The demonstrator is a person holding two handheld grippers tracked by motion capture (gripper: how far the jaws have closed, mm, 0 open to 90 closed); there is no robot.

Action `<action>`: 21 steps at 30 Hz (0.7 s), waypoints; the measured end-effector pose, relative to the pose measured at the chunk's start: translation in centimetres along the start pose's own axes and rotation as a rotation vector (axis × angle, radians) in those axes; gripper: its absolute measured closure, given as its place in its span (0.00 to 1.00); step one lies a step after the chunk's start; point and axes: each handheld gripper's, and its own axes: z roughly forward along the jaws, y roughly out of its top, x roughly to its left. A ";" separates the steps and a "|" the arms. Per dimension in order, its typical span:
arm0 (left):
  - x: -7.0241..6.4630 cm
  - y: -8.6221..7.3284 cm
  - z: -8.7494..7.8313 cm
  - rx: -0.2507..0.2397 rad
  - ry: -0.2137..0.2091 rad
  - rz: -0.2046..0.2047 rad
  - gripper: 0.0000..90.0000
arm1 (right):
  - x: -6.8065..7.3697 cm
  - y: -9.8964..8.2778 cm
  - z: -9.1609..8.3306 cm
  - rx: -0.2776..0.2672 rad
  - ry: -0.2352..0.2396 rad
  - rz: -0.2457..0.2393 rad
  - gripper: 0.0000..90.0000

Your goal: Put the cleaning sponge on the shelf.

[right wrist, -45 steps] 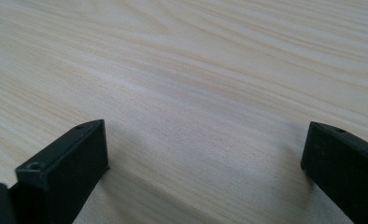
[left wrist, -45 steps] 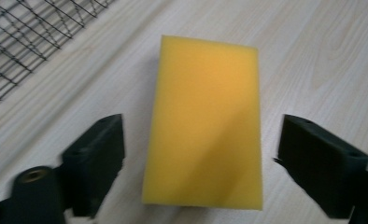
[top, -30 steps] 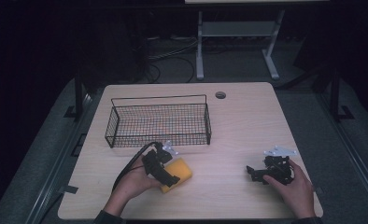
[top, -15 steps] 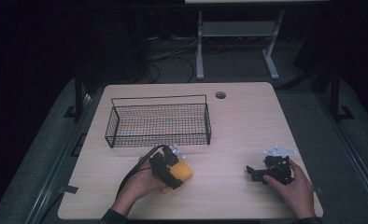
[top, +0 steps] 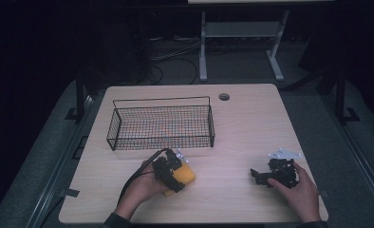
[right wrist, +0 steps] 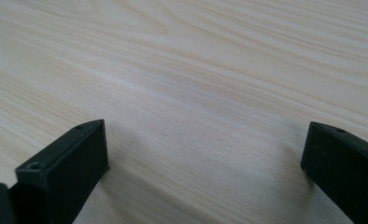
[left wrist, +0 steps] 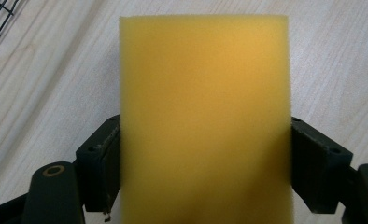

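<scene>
While its jaws are closing in, the left gripper is clamping a yellow sponge by both sides on the table, just in front of the wire basket. Well to the right of the basket, the right gripper is resting with jaws wide apart over bare wood.
</scene>
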 end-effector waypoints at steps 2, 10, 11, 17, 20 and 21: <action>0.0 0.0 0.0 -0.003 -0.002 -0.002 0.25 | 0.0 0.0 0.0 0.000 0.000 0.000 0.00; 0.2 -0.2 -0.6 -0.037 -0.034 -0.021 0.26 | 0.0 0.0 0.0 -0.001 0.000 0.000 0.00; 0.3 -0.2 -0.8 -0.039 -0.039 -0.020 0.26 | 0.0 0.0 0.0 0.000 0.000 0.000 0.00; 0.4 -0.3 -1.6 -0.067 -0.043 -0.034 0.26 | 0.0 0.0 0.0 0.000 0.000 -0.001 0.00; 0.4 -0.3 -2.0 -0.074 -0.046 -0.035 0.26 | 0.0 0.0 0.0 -0.001 0.000 -0.001 0.00; 0.5 -0.4 -2.1 -0.078 -0.049 -0.035 0.26 | 0.0 0.0 0.0 0.000 0.000 -0.001 0.00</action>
